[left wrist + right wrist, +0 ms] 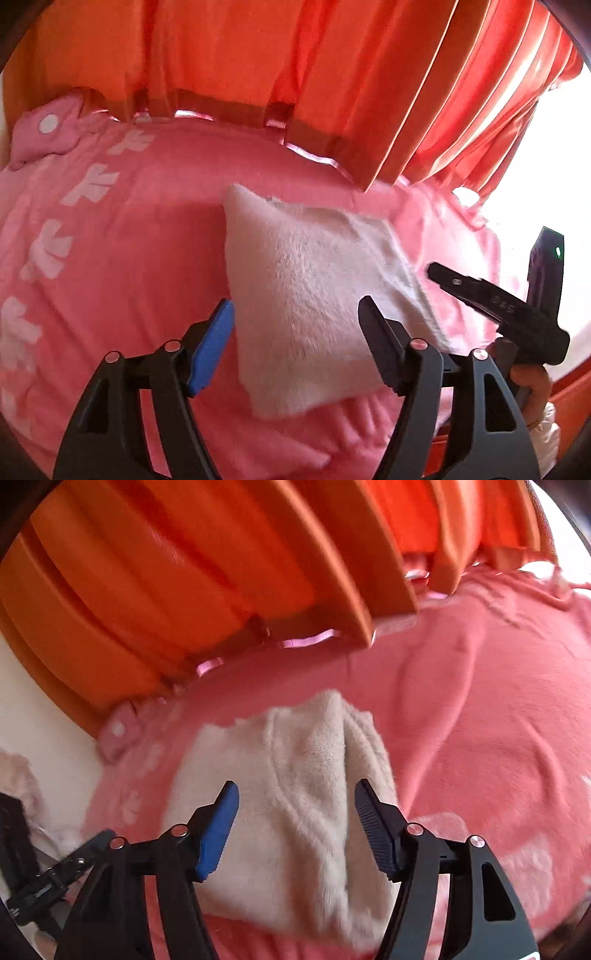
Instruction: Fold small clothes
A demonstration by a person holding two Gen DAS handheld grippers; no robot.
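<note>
White fleece garment [306, 291] lies folded in a compact, roughly square bundle on the pink blanket [122, 236], with orange curtains [258, 66] behind. Left gripper [295, 317] hovers over it, jaws spread wide, holding nothing. Right gripper [295, 801] is also wide apart above the garment [295, 794], empty, and shows at the left view's right edge.

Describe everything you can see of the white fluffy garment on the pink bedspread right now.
The white fluffy garment is small, cream-white, plush like fleece, with a raised seam line visible in the right wrist view. It lies folded into a compact, roughly four-sided bundle on the pink bedspread, below the orange curtains. Both grippers, left gripper and right gripper, sit open over it, jaws apart on either side; neither visibly grips it. Whether the fingertips touch the pile is unclear.
</note>
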